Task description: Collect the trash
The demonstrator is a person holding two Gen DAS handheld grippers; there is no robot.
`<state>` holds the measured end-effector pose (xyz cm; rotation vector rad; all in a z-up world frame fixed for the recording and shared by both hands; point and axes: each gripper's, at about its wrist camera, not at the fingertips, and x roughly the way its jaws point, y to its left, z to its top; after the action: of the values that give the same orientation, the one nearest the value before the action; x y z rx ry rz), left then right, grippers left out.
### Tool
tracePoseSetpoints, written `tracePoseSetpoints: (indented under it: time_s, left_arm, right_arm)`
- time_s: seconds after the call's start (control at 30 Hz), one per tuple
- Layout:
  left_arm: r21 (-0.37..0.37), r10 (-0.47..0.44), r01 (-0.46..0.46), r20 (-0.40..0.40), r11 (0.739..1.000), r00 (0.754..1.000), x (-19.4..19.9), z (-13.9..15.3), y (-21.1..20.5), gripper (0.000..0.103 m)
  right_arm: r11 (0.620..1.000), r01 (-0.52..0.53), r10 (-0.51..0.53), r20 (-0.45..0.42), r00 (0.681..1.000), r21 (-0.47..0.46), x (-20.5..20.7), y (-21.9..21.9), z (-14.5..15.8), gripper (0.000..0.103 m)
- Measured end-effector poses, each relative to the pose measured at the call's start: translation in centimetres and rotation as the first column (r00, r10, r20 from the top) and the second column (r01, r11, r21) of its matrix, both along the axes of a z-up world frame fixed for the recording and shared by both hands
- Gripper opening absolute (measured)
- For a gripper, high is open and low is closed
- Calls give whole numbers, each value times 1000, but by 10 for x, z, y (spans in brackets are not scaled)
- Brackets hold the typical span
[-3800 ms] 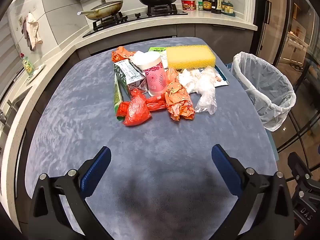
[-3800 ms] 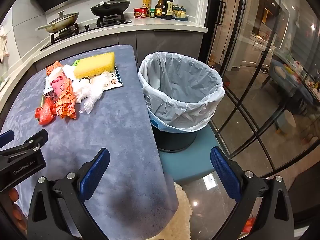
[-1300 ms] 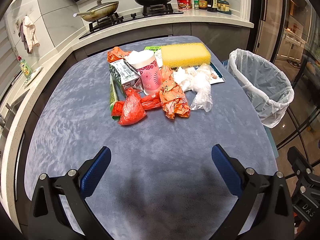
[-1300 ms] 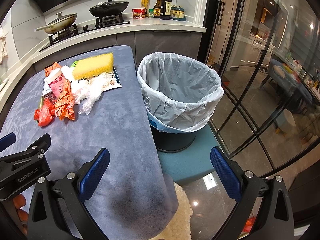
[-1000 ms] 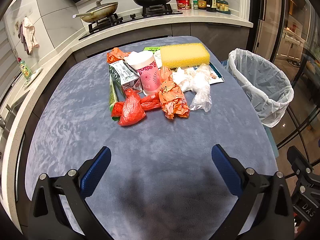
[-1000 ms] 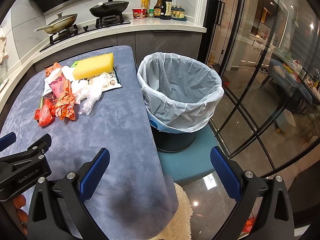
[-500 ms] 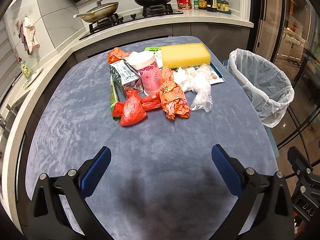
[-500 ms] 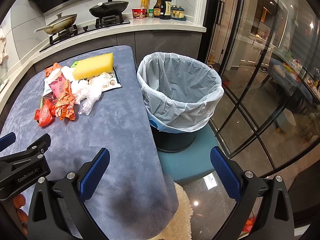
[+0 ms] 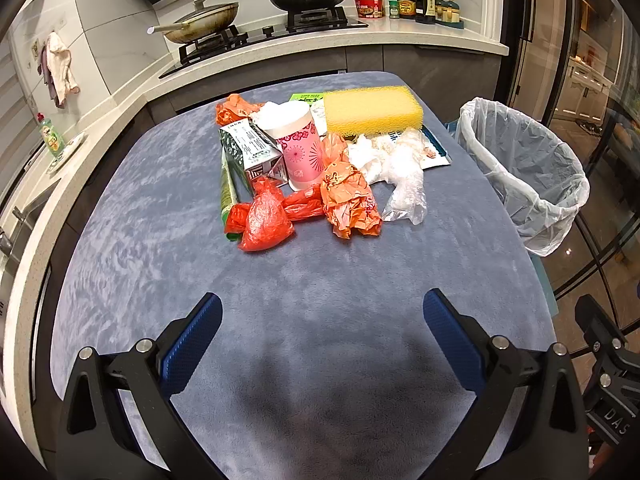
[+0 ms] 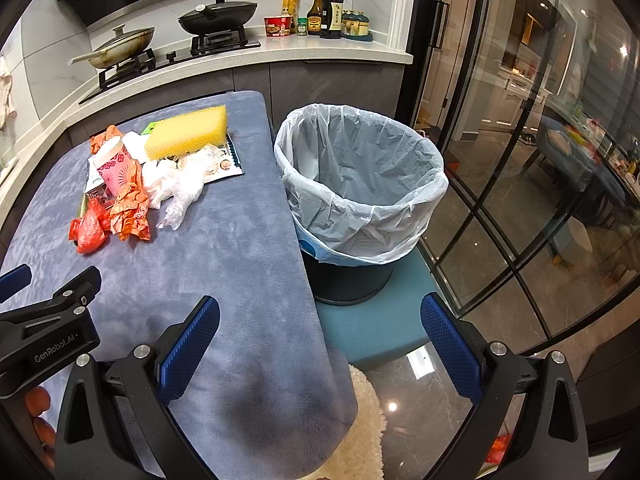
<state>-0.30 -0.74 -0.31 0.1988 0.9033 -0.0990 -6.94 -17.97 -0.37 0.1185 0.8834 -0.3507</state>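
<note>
At the bottom of each wrist view the tongs stand wide apart and hold nothing: the left tongs (image 9: 322, 320) hover over bare cloth, and the right tongs (image 10: 320, 320) hang over the desk's right edge, one blue dimpled pad above the cloth and the other above the floor. The desk (image 9: 160, 240) is covered in a soft grey-blue plush cloth with a brushed, mottled nap. Toward the middle of the left view lies the trash in one loose heap: nearest, a knotted red plastic bag (image 9: 264, 220), shiny and crinkled, touching a crumpled orange wrapper (image 9: 350, 204) and a limp clear plastic bag (image 9: 404, 192). Behind them stand a pink paper cup (image 9: 300, 148) with a flower print and a dented carton (image 9: 248, 148), with a thin green wrapper (image 9: 229, 188) along its left side. Farther back a thick yellow sponge (image 9: 372, 110), porous and block-shaped, rests on a printed leaflet (image 9: 434, 152). At the right of the desk, just beside its edge, a round bin (image 10: 360, 184) lined with a wrinkled translucent bag stands on a teal stool (image 10: 380, 328). At the top of the frame a pale counter (image 9: 280, 44) carries a stove with two lidded pans and some bottles; glass doors fill the right.
</note>
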Motion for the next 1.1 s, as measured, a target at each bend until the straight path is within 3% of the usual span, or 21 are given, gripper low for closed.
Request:
tracePoseSetpoints:
  time_s: [0.3, 0.6, 1.0, 1.1]
  left_arm:
    - [-10, 9, -9, -9, 1000, 1000, 4, -3, 6, 96]
    - [-80, 54, -55, -8, 995, 999, 22, -3, 31, 96]
    - [-162, 176, -181, -45, 970, 983, 78, -29, 88, 96]
    - [-169, 181, -189, -63, 967, 981, 92, -38, 93, 91]
  right_arm:
    - [1000, 1, -1, 0, 1000, 1, 0, 0, 0, 96]
    - [1000, 1, -1, -13, 1000, 4, 11, 2, -5, 96]
    - [998, -58, 57, -46, 997, -3, 61, 26, -21, 96]
    - [997, -73, 72, -51, 996, -8, 77, 33, -24, 96]
